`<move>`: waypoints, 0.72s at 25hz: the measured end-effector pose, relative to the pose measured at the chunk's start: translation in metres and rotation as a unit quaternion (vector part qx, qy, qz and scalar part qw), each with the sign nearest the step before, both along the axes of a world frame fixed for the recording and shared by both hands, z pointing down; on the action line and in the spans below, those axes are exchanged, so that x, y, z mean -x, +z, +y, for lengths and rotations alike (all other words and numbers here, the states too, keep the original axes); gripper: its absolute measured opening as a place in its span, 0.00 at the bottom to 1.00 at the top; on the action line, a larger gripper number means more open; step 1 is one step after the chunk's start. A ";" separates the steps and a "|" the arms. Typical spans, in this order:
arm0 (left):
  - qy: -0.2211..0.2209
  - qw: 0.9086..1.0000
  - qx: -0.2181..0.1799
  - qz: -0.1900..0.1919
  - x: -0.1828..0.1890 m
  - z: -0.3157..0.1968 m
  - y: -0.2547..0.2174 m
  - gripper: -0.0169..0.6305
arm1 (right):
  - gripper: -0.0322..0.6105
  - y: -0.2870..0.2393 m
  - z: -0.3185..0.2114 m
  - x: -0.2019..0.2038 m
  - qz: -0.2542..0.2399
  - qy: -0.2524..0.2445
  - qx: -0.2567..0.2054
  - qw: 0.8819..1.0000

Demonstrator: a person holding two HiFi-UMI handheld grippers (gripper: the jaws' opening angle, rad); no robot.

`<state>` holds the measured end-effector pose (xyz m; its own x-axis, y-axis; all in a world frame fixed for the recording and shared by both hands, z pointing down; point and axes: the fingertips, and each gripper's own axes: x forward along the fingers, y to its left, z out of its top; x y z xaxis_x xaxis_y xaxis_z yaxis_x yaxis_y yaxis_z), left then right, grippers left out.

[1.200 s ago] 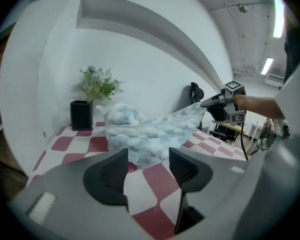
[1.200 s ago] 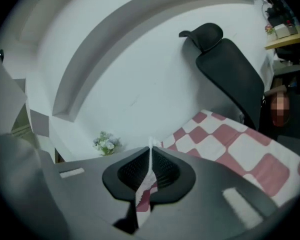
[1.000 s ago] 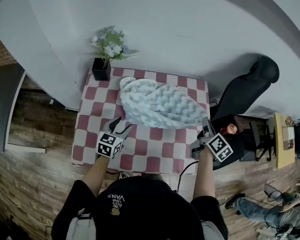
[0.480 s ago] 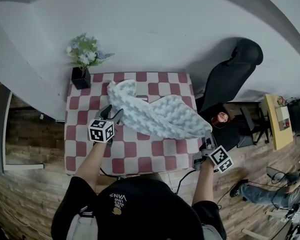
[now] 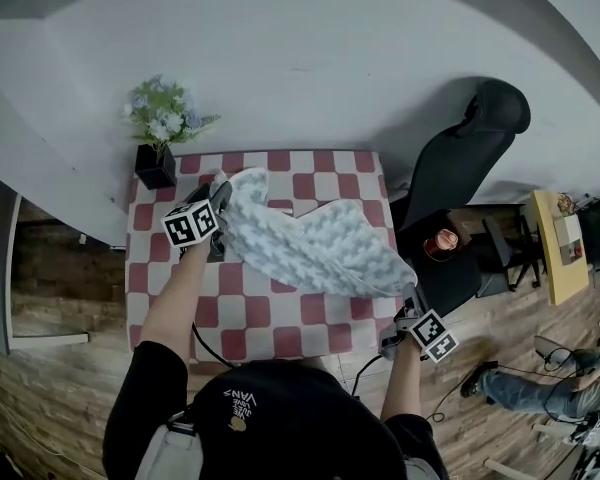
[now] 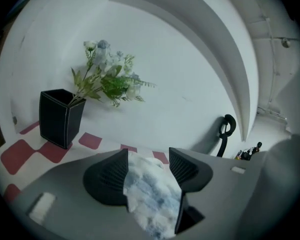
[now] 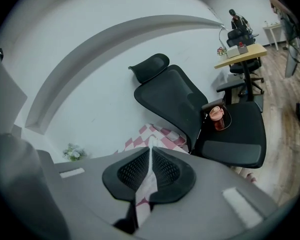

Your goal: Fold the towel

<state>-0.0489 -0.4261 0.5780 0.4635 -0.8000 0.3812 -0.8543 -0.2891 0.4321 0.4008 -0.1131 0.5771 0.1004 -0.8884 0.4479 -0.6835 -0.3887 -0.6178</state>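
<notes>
Left gripper (image 5: 220,193) and right gripper (image 5: 410,300) both clamp towel (image 5: 310,248) corners.
Over the last second we drew it taut across the table (image 5: 280,330), left corner going far; likely spreading before folding.

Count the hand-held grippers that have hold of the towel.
2. The left hand-held gripper clamps the towel at its far corner beside the flower pot; the right hand-held gripper is shut on its near corner, by the table's right edge.
</notes>
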 end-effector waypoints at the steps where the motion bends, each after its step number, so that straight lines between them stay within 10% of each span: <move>1: -0.005 1.000 0.009 0.005 0.000 -0.010 0.002 0.39 | 0.07 0.003 -0.001 0.000 0.000 0.000 0.004 1.000; 12: -0.017 0.989 0.139 -0.045 0.001 -0.035 0.077 0.43 | 0.07 0.021 -0.008 -0.002 -0.003 0.003 0.027 1.000; 18: -0.007 0.992 0.126 0.006 0.005 -0.031 0.061 0.09 | 0.07 0.019 -0.021 0.005 -0.006 -0.007 0.020 1.000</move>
